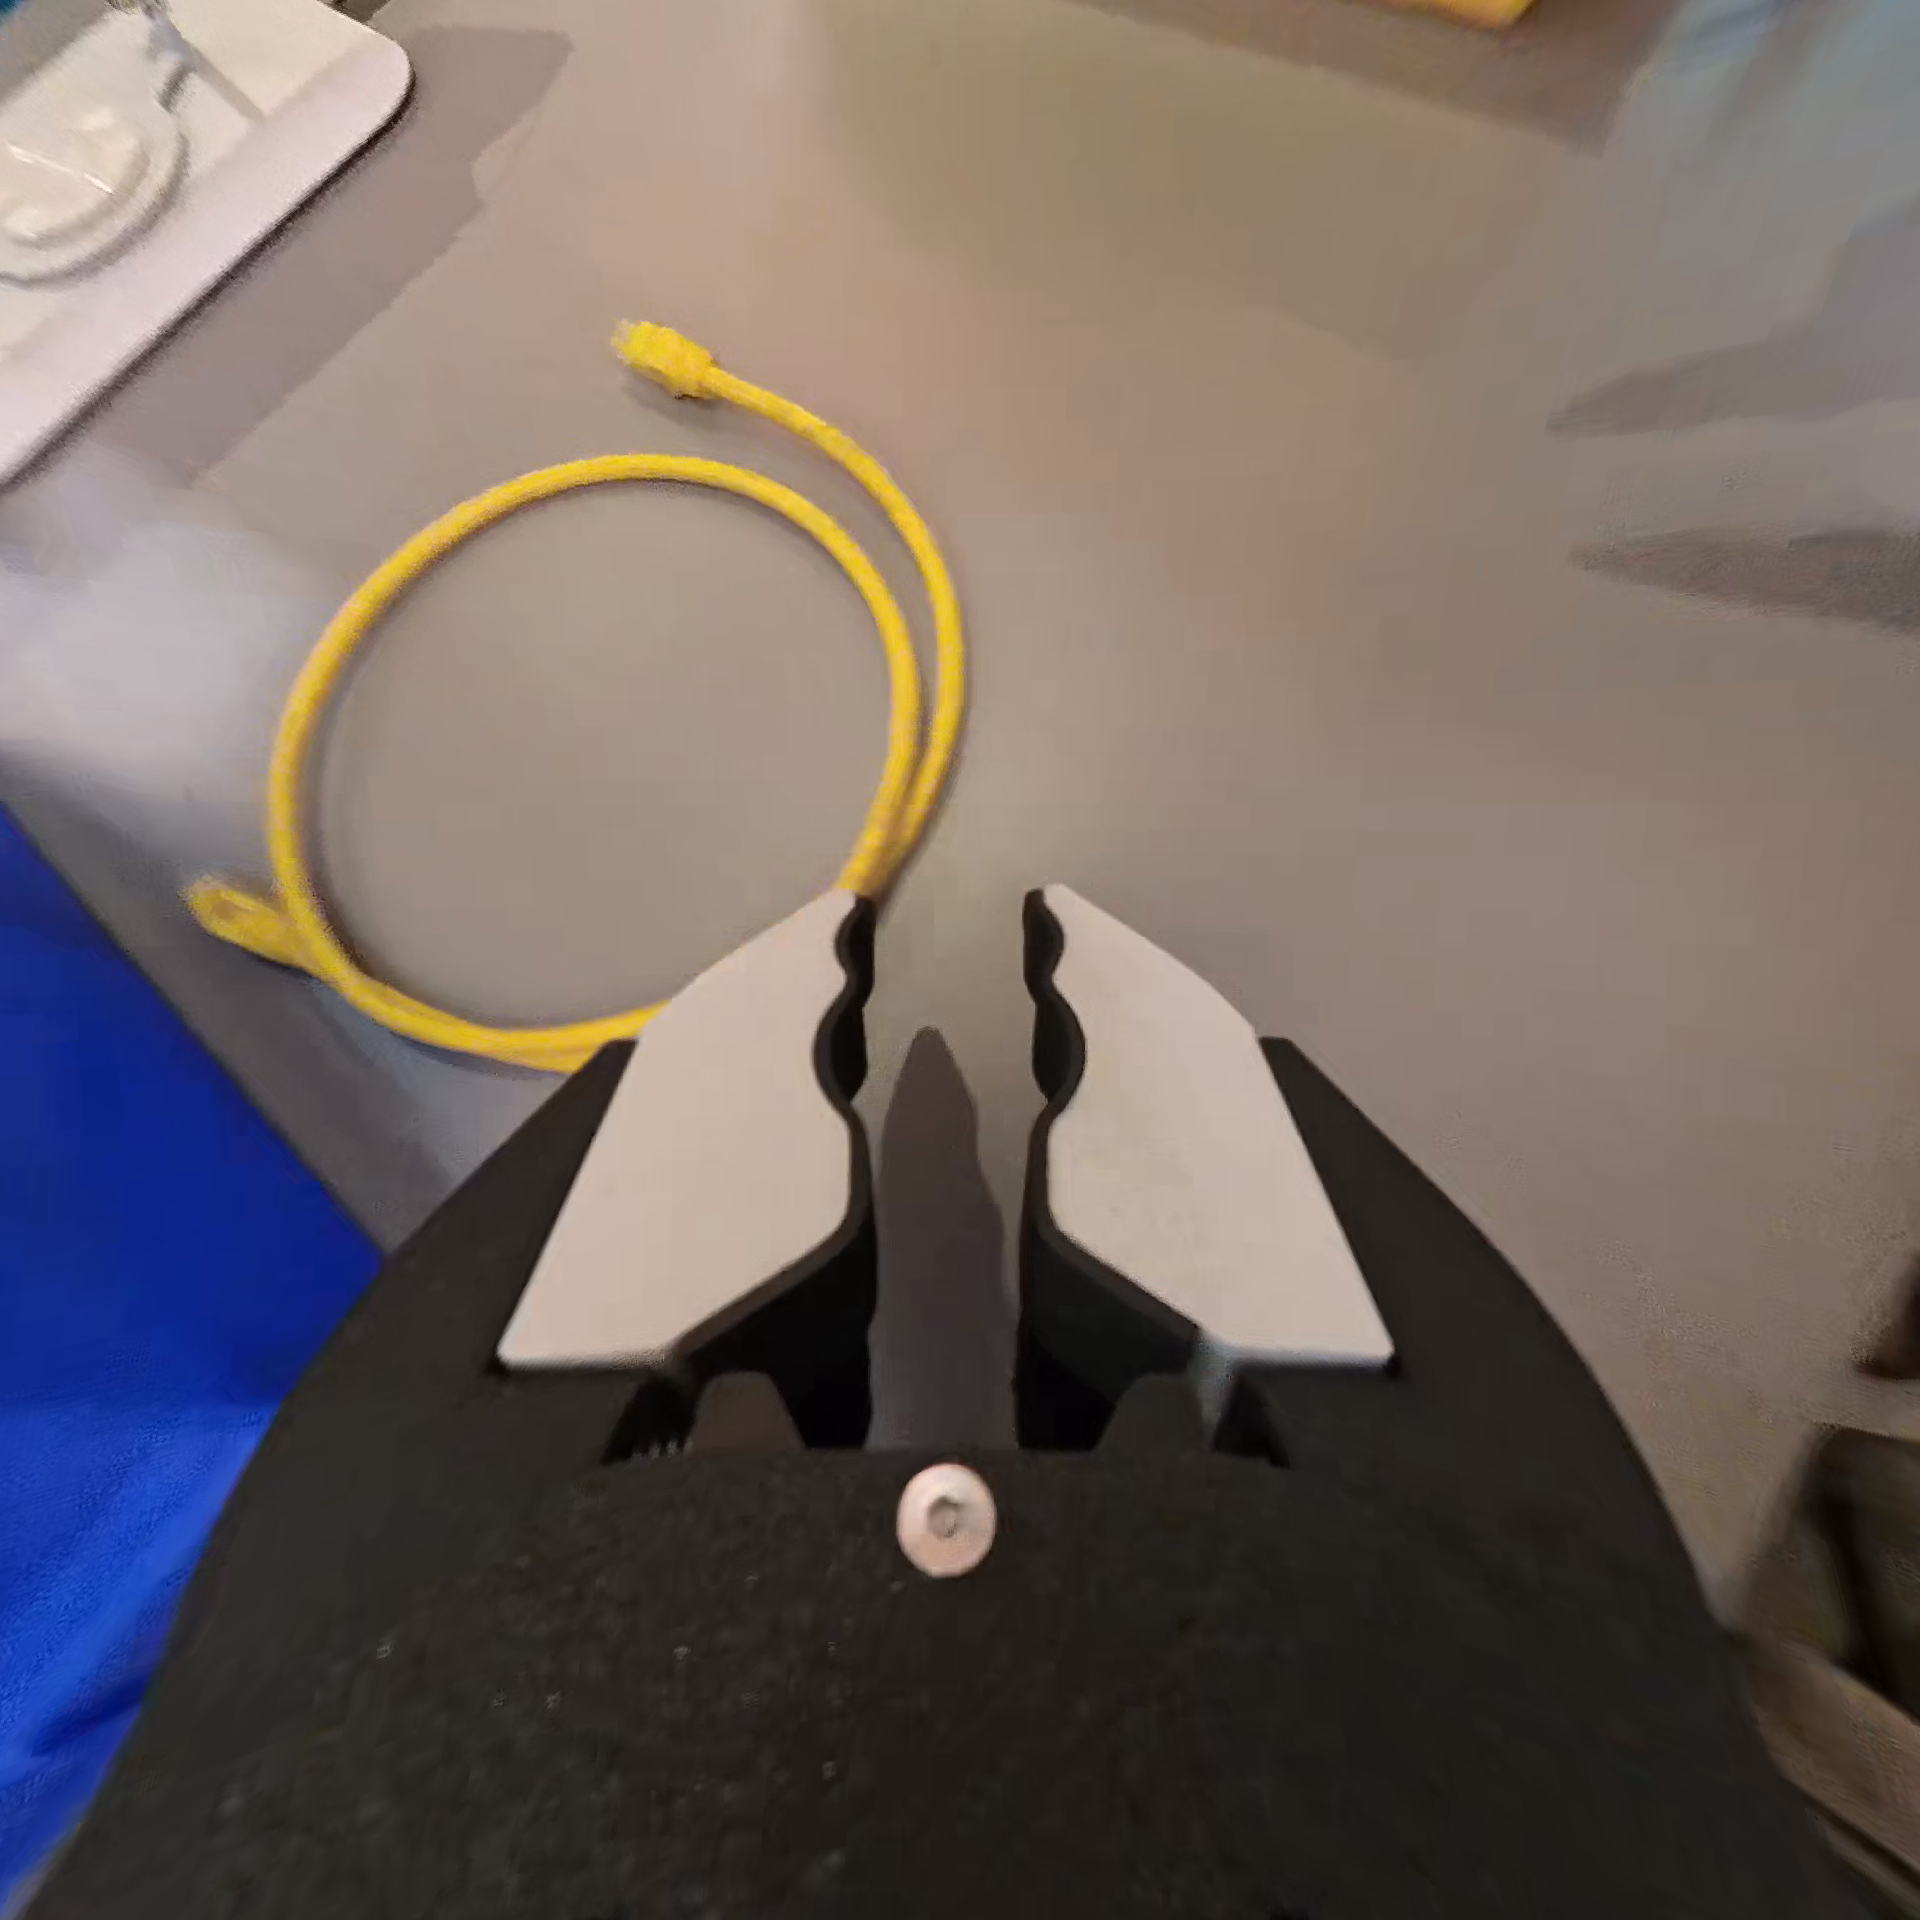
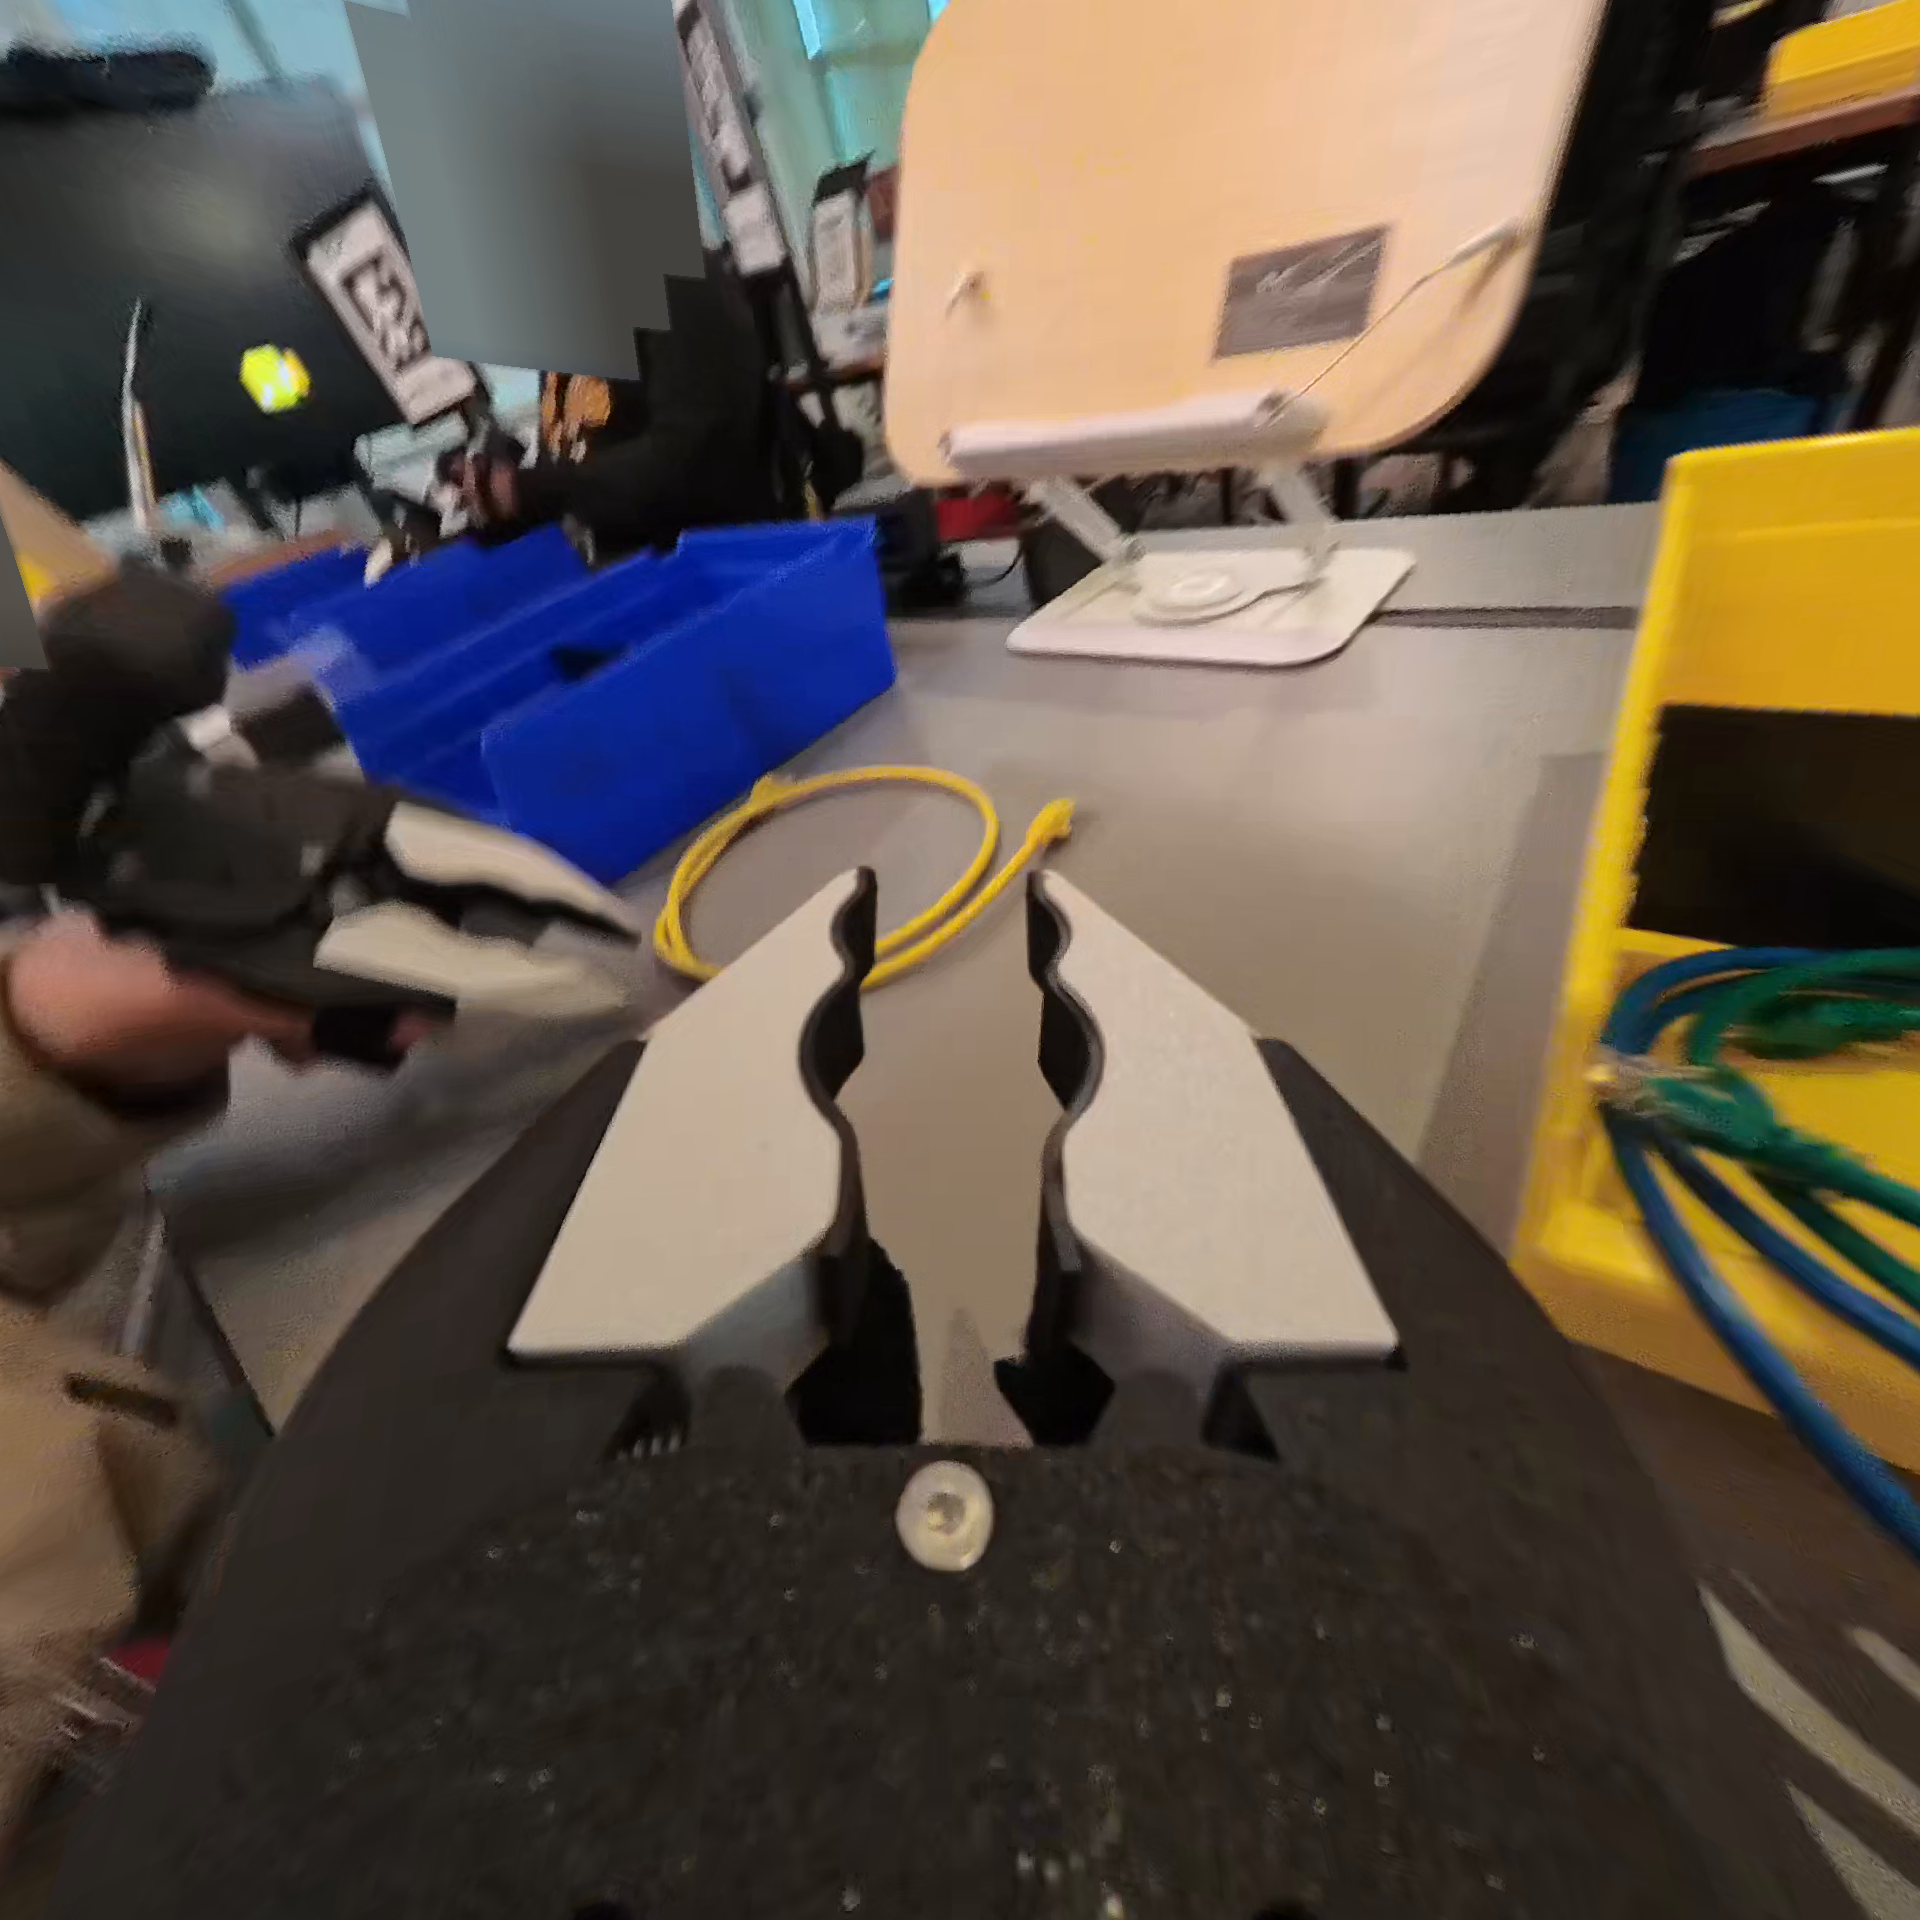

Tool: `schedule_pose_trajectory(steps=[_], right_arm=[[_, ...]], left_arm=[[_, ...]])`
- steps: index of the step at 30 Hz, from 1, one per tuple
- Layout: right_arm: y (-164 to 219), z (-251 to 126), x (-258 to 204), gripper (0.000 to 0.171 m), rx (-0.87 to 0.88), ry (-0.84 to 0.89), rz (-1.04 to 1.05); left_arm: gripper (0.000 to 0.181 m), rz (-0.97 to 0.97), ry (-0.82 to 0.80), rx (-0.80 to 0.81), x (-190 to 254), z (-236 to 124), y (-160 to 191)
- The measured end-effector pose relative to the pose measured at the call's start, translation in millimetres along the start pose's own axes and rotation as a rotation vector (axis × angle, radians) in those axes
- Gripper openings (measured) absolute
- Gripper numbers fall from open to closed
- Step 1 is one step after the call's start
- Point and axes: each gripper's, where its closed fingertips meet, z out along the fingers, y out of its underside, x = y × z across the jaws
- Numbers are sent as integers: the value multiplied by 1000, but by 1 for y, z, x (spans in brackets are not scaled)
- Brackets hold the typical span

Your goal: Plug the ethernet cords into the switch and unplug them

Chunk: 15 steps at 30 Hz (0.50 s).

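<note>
Yellow cord (image 1: pixel 623 727) lies in a loose coil on the grey table (image 1: pixel 1299 623), both of its plugs free, one at the far side of the loop and one near the blue bin (image 1: pixel 125 1195) at the left. From the left wrist view, the left gripper (image 1: pixel 948 909) hovers just above the near edge of that coil; the cord passes under its left finger (image 1: pixel 727 1122) and nothing sits between the two. Its fingers stand parted and empty.

From the right wrist view, the same yellow cord (image 2: pixel 831 862) lies ahead of the right gripper (image 2: pixel 951 894), a stretch of it showing through the gap at the fingertips, but farther off on the table, not gripped. This gripper is also spread apart with nothing in it. To its right a yellow bin (image 2: pixel 1766 582) holds blue and green cords (image 2: pixel 1766 1122) that spill over its front edge. Blue bins (image 2: pixel 665 665) sit left of the coil, and a white stand (image 2: pixel 1216 613) holding a tan board is behind. The left gripper (image 2: pixel 343 966) shows blurred at the left, held in a hand (image 2: pixel 94 997).
</note>
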Motion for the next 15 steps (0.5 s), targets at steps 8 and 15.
schedule_pose_trajectory(steps=[8, 15], right_arm=[[32, 8, -26, 26, -81, -131, -93], [39, 3, -21, 26, -121, -135, -39]], left_arm=[[31, 122, 182, -274, -9, 37, 12], [6, 40, 233, -337, 15, 54, -6]])
